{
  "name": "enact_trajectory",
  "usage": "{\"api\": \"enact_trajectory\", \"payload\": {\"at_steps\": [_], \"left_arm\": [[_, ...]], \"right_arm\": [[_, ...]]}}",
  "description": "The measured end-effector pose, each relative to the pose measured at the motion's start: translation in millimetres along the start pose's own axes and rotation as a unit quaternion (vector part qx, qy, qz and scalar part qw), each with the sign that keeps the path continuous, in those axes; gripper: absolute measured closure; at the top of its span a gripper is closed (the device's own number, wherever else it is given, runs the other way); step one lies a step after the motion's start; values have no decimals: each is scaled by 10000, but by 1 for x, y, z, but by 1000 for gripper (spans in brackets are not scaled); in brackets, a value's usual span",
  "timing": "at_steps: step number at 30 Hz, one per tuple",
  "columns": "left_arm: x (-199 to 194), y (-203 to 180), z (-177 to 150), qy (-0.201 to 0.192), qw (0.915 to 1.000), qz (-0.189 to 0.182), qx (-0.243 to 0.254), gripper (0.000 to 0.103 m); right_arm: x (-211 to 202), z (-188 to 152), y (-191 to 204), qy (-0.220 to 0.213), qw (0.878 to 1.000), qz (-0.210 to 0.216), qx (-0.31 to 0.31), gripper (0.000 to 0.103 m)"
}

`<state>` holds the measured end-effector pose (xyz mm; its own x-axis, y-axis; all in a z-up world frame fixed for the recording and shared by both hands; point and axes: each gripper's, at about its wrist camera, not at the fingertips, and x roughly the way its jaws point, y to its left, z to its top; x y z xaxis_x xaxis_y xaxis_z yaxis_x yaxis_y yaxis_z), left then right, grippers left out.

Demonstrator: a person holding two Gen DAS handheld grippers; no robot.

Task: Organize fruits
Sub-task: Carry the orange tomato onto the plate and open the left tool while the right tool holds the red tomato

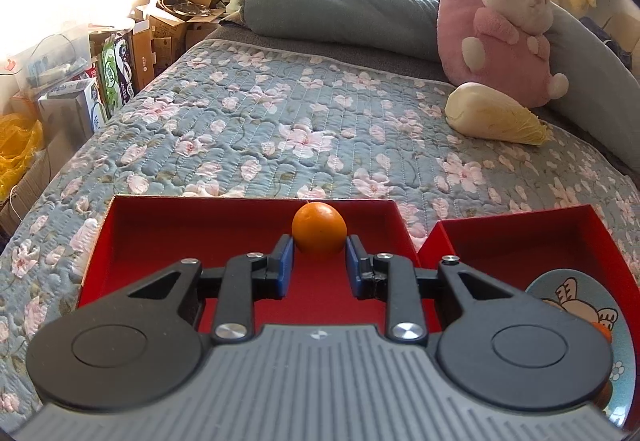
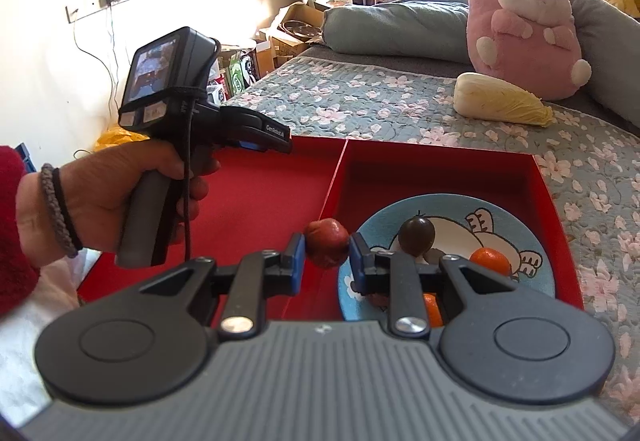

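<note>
The left gripper (image 1: 320, 261) clamps an orange (image 1: 319, 227) over the empty red tray (image 1: 160, 237), ready to sort; the right gripper (image 2: 326, 257) pinches a red fruit (image 2: 326, 243), at nine o'clock of the plate (image 2: 532, 241).

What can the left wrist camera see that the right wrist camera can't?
Only the left wrist view shows the left gripper pinching a round orange fruit.

Only the right wrist view shows the right gripper pinching a dark red round fruit, a brown round fruit on the blue cartoon plate, and a hand.

Both show the red boxes, pink plush rabbit and pale cabbage.
</note>
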<state>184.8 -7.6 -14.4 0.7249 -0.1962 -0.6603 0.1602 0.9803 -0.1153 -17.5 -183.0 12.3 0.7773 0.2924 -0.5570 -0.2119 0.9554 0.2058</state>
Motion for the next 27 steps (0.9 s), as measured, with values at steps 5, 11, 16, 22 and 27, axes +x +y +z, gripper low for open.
{"api": "enact_trajectory", "payload": {"at_steps": [5, 11, 16, 22, 27], "left_arm": [[-19, -12, 0, -117, 9999, -35, 71, 71], [-33, -28, -4, -192, 9995, -112, 212, 71], [-37, -29, -6, -213, 9994, -116, 261, 71], [-30, -24, -6, -127, 9997, -98, 168, 71], [-39, -32, -7, -202, 9984, -397, 361, 71]], "right_arm": [[-15, -2, -4, -129, 9999, -1, 21, 76], [-24, -4, -17, -231, 9996, -147, 95, 76], [-29, -11, -38, -250, 9987, -423, 142, 77], [-47, -51, 0, -240, 9944, 524, -880, 79], [-25, -67, 0, 303, 9961, 280, -783, 79]]}}
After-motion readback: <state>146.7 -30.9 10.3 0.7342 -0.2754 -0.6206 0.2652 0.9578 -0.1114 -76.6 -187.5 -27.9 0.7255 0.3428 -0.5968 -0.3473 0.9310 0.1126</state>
